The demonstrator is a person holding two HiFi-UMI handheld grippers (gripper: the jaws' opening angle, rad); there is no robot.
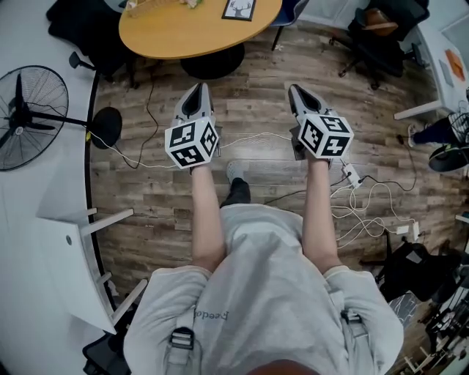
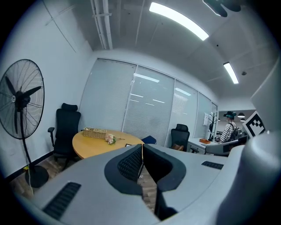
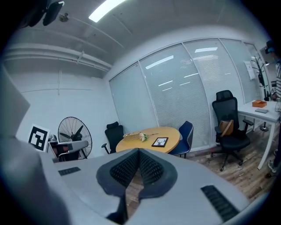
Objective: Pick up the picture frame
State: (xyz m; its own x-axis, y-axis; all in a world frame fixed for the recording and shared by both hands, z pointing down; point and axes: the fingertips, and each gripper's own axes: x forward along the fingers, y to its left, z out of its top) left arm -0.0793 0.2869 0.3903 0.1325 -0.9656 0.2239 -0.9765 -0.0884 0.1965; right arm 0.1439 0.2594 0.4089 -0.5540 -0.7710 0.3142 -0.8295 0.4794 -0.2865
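The picture frame (image 1: 239, 9) has a black border and lies flat on the round wooden table (image 1: 183, 36) at the top of the head view; it also shows in the right gripper view as the frame (image 3: 160, 142) near the table's right edge. My left gripper (image 1: 196, 93) and right gripper (image 1: 297, 91) are held out side by side over the wood floor, well short of the table. Both are shut with nothing between the jaws. In the left gripper view the gripper (image 2: 142, 147) points at the table (image 2: 94, 147); in the right gripper view the gripper (image 3: 138, 151) points just below the table.
A standing fan (image 1: 29, 117) is at the left by a white wall. A wicker basket (image 3: 131, 136) and a flower lie on the table. Black office chairs (image 1: 377, 36) and a blue chair (image 3: 186, 134) stand around it. Cables (image 1: 366, 205) trail over the floor at right.
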